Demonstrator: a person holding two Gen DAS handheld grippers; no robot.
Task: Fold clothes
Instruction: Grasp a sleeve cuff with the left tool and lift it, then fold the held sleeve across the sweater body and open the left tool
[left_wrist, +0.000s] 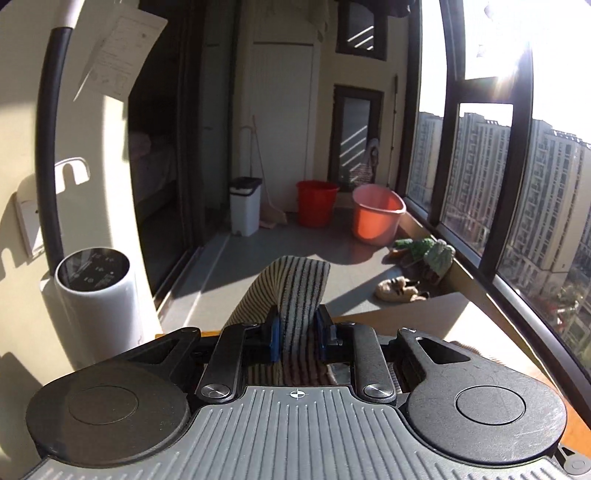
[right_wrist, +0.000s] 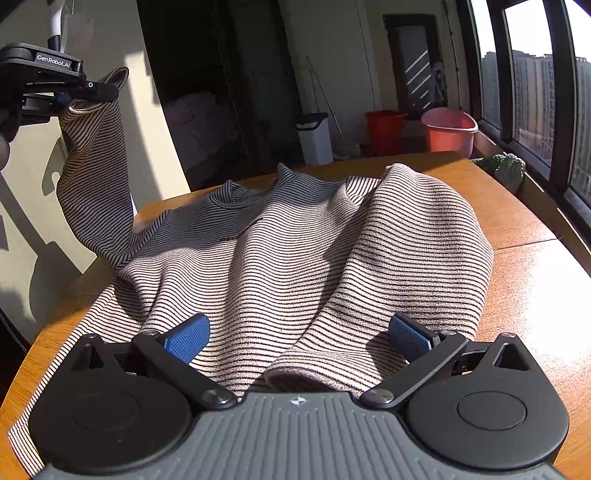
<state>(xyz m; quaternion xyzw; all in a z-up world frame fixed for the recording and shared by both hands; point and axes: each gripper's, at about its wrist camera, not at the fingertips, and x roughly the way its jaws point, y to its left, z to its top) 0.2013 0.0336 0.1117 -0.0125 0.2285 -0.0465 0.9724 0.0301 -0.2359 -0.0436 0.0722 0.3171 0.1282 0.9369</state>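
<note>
A beige sweater with thin dark stripes (right_wrist: 295, 251) lies spread on the wooden table (right_wrist: 517, 229), collar at the far side. Its right sleeve is folded across the body. My left gripper (left_wrist: 298, 328) is shut on the cuff of the left sleeve (left_wrist: 295, 291), which sticks up between the blue pads. In the right wrist view that gripper (right_wrist: 79, 96) holds the sleeve (right_wrist: 96, 184) raised high above the table's left edge. My right gripper (right_wrist: 299, 338) stands open low over the sweater's near part, its blue pads (right_wrist: 188, 338) wide apart with cloth beneath them.
Beyond the table stand a white bin (left_wrist: 244, 205), a red bucket (left_wrist: 316, 202) and a pink basin (left_wrist: 376, 214) on the grey floor. A white cylinder device (left_wrist: 98, 295) sits at the left wall. Large windows (left_wrist: 517, 166) and potted plants (left_wrist: 428, 253) line the right.
</note>
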